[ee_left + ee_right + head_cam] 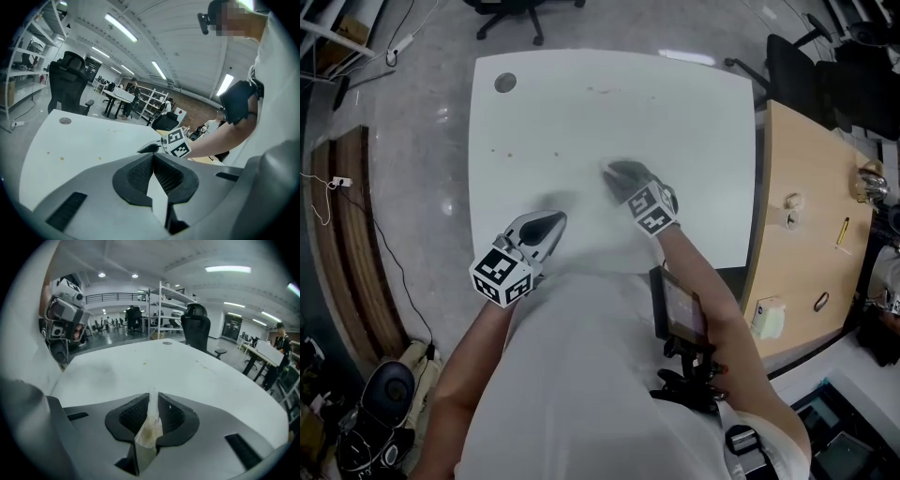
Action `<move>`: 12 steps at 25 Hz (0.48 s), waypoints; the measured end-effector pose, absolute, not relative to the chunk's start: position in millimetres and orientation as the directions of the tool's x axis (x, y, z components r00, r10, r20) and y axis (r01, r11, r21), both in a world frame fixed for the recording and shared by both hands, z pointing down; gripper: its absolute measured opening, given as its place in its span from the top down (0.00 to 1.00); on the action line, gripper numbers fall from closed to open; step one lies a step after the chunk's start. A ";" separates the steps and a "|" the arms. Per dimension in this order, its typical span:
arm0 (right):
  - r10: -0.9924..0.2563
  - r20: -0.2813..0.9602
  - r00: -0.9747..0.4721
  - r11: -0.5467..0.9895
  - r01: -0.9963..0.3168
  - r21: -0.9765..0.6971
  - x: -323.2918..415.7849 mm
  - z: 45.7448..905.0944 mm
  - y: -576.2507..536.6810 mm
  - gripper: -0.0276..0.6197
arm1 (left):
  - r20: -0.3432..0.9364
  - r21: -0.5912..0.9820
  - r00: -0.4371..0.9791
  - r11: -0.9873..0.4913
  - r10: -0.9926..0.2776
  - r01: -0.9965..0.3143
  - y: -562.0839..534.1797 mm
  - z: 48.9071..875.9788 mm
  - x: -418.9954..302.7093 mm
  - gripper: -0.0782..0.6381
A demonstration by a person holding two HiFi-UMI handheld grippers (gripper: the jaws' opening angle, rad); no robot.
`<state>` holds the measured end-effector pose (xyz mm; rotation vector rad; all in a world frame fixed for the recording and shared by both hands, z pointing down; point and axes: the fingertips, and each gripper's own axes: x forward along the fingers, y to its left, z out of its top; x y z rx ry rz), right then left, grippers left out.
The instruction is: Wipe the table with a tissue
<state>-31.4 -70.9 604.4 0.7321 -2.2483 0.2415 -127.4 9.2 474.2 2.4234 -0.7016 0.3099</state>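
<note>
white tissue (149,426), stained brown, sits pinched between the jaws of your right tool (153,395), poking past the tips above the table (675,112); it may be touching, the blur hides it. your left tool (152,158) has its jaws together, holding nothing, near the table's front edge.

Head view: right gripper (617,174) tip motion-blurred; specks (494,150) on table (694,112) too small to ID; far office chair (511,11) cut by top edge. Right gripper view: tissue (149,425) lower end hidden betw. jaws.
</note>
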 end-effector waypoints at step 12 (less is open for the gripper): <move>-0.679 0.687 -0.258 0.413 -0.908 0.067 105.8 603.3 -116.8 0.86 | 0.382 0.477 0.829 -0.681 -0.408 -0.555 8.1 478.6 -125.0 0.88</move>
